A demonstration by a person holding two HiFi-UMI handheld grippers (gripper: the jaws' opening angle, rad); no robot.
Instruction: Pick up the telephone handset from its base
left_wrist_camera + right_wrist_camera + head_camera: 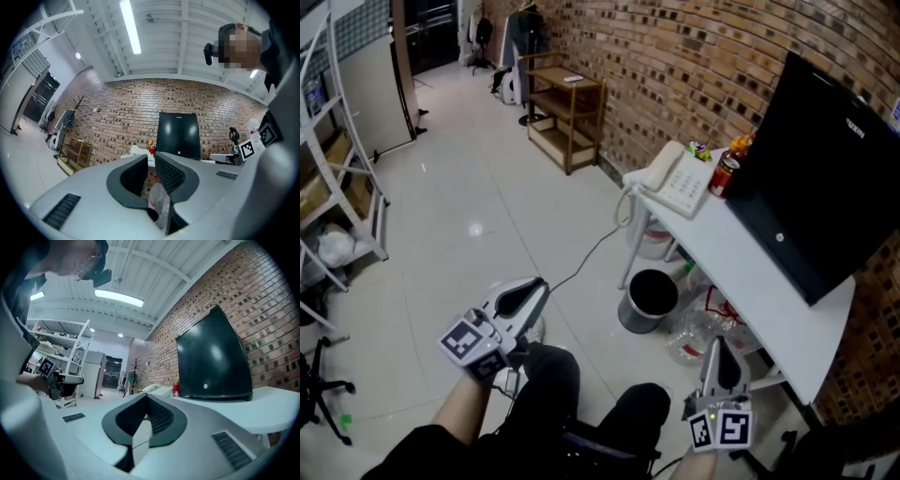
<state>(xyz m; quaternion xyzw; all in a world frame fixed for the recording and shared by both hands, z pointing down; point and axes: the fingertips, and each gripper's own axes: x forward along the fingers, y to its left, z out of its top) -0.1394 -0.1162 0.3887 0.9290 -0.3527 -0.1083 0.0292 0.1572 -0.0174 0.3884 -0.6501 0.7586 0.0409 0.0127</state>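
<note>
Left tongs [539,289], right tongs [719,347] closed; handset [663,167] lies lengthwise toward wall [675,56].

We see bright, even light from ceiling tubes [130,26]; glare spot on floor [474,228], sheen on monitor [213,355]. Gripper views fisheye, corners black; near fingers [171,176] soft.

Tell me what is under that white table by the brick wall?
A round black bin stands at the edge of the table, with clear plastic bags beside it and a white container behind. The tabletop covers whatever lies nearer the wall.
</note>
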